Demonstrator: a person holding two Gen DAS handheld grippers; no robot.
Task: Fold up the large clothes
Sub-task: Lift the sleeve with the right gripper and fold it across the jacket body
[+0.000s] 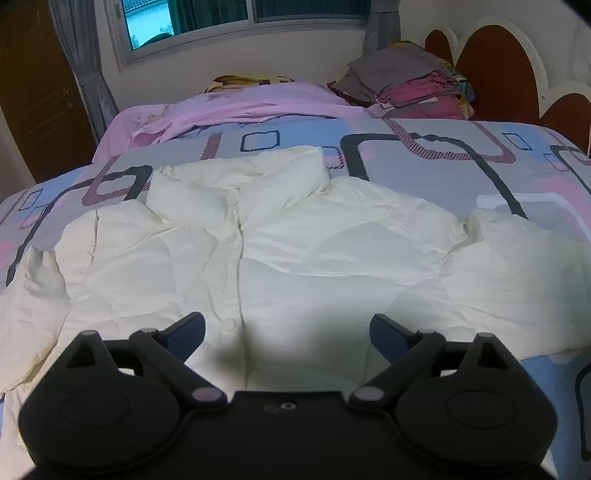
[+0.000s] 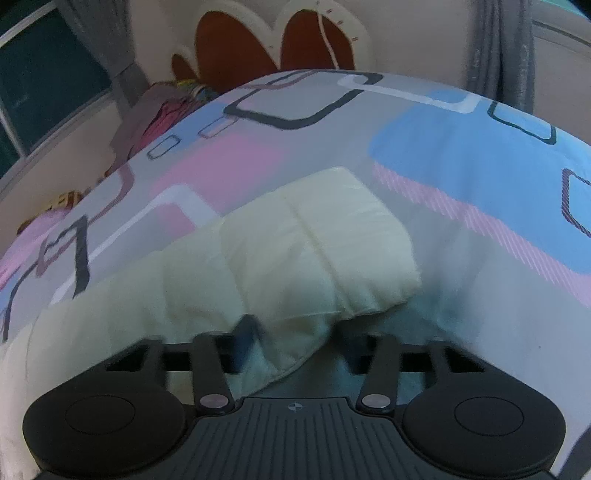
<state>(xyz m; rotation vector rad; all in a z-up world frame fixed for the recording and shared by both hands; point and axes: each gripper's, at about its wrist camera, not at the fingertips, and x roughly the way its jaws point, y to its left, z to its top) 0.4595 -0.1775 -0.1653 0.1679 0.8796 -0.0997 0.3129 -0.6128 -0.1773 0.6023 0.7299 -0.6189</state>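
Note:
A cream puffer jacket (image 1: 295, 251) lies spread face up on the patterned bedspread (image 1: 443, 166), collar towards the far side and both sleeves out to the sides. My left gripper (image 1: 288, 326) hovers over the jacket's lower front beside the zip line, jaws wide open with nothing between them. In the right wrist view, one jacket sleeve (image 2: 314, 236) runs towards the camera. Its end lies between the fingers of my right gripper (image 2: 297, 332), which stand fairly close together. Blur hides whether the pads press on the cloth.
A pile of folded clothes (image 1: 406, 81) sits at the far right of the bed by the rounded headboard (image 1: 491, 66). A pink blanket (image 1: 240, 107) lies beyond the jacket. A window (image 1: 221, 22) and a wooden door (image 1: 37, 92) are behind.

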